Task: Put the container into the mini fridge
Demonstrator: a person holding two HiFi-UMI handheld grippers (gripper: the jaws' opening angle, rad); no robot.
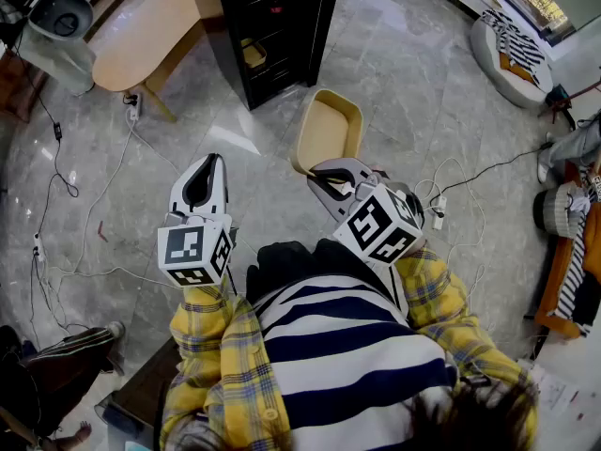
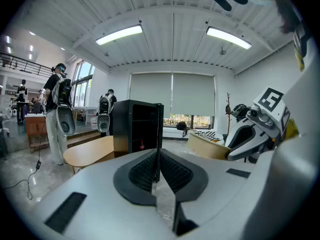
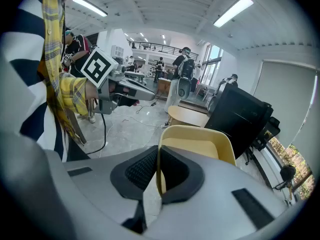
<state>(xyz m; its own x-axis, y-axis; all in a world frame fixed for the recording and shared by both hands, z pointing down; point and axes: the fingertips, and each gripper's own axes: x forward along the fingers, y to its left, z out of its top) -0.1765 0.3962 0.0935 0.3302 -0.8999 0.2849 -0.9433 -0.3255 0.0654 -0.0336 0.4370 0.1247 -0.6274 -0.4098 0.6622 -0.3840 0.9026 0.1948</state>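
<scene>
A shallow yellow container [image 1: 328, 130] hangs above the floor, its near rim pinched in my right gripper [image 1: 324, 175]. In the right gripper view the jaws are shut on the container's [image 3: 200, 146] wall. The black mini fridge [image 1: 272, 22] stands ahead with its door open, and a small yellow item sits on a shelf inside. The fridge [image 3: 242, 119] lies beyond the container in the right gripper view. My left gripper [image 1: 204, 178] is held to the left, jaws shut with nothing between them [image 2: 158, 170]. From it I see the fridge [image 2: 137, 126] and the container [image 2: 207, 145].
A light wooden table [image 1: 141, 40] stands left of the fridge. Cables [image 1: 84, 214] trail over the marble floor at left, and more cable with a plug [image 1: 439, 214] lies at right. A striped cushion [image 1: 512, 50] sits far right. People with gear stand in the background.
</scene>
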